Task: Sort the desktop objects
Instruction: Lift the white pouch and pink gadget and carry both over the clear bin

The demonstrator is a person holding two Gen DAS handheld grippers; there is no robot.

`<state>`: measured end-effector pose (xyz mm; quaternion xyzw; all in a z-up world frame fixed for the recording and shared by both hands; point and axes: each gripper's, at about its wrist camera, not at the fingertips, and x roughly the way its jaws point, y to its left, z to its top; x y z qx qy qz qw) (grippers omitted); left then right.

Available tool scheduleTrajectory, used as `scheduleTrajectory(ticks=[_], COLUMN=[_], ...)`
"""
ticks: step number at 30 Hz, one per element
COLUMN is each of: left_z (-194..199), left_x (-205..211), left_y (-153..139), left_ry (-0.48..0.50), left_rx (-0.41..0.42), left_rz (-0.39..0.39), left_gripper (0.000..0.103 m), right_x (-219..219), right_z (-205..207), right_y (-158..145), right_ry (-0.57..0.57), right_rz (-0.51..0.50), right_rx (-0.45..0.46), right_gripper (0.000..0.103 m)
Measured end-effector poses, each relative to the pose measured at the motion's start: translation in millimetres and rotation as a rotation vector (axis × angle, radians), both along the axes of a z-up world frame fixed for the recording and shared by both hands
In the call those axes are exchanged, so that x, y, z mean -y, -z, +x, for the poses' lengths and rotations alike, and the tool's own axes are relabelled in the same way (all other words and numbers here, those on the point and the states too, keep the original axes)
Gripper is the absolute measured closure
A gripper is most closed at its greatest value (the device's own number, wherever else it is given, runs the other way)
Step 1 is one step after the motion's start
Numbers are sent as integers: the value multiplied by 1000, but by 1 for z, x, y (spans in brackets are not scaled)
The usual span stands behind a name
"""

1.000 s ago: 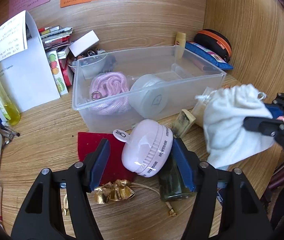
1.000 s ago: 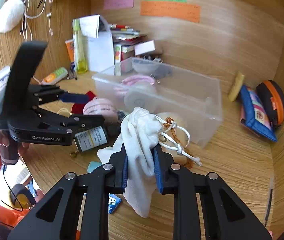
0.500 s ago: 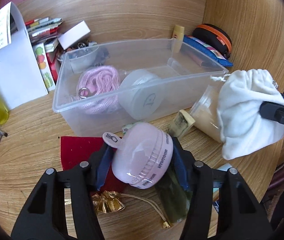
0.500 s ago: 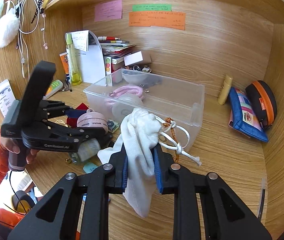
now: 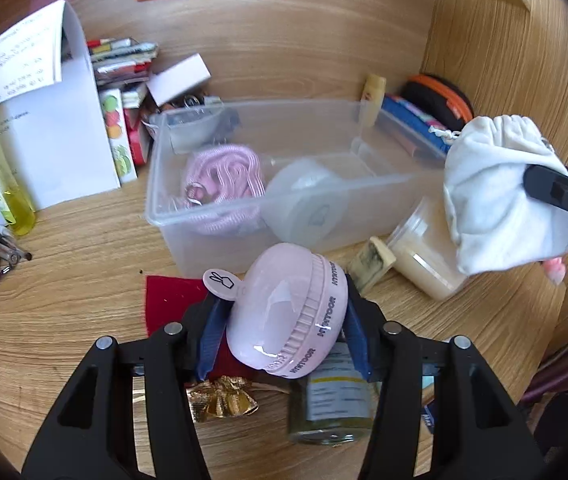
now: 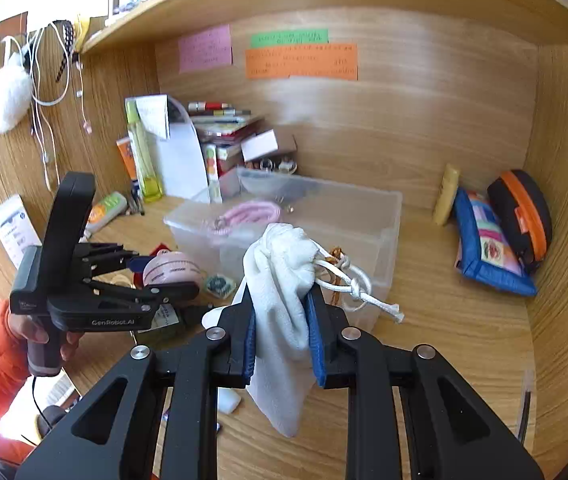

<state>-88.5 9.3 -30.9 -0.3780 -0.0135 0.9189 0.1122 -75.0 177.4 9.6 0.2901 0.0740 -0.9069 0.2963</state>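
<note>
My left gripper (image 5: pixel 284 324) is shut on a round pink case (image 5: pixel 288 308) and holds it above the desk, in front of the clear plastic bin (image 5: pixel 211 220). The case also shows in the right wrist view (image 6: pixel 171 268). My right gripper (image 6: pixel 284 320) is shut on a white drawstring pouch (image 6: pixel 284 280), lifted in front of the bin (image 6: pixel 384 216). The pouch shows at the right of the left wrist view (image 5: pixel 500 196). The bin holds a pink coiled cord (image 5: pixel 223 184) and a white round box (image 5: pixel 308 204).
On the desk lie a red cloth (image 5: pixel 167 300), a gold bow (image 5: pixel 219 398), a glass jar (image 5: pixel 332 404), a cup of beige stuff (image 5: pixel 424 252) and a small box (image 5: pixel 372 258). Books, papers and bottles stand at the left; a blue pouch (image 6: pixel 488 244) and orange-black case (image 6: pixel 520 212) lie right.
My left gripper closed on the pink case and lifted it off the red cloth. My right gripper raised the white pouch higher and pulled back from the bin.
</note>
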Motion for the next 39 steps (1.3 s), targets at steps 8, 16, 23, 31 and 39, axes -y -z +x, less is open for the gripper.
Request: scheduleTrajectory(ticks=[8, 16, 23, 31, 39], left_z=[9, 5, -8, -39, -72], left_x=[11, 18, 20, 29, 31], left_y=[-31, -52, -61, -54, -37], left_ry=[-15, -27, -28, -43, -39], left_rx=[-75, -125, -151, -120, -69], left_rz=[51, 86, 101, 109, 98], left_gripper=[50, 50, 50, 50, 50], right_x=[-4, 0, 6, 11, 12], right_z=[-8, -31, -54, -84, -110], right_y=[-24, -34, -28, -15, -6], right_ry=[17, 16, 35, 62, 84], right_rz=[-42, -64, -76, -82, -83], right_rx=[-43, -45, -9, 46, 81], right_gripper=[84, 85, 85, 85, 85])
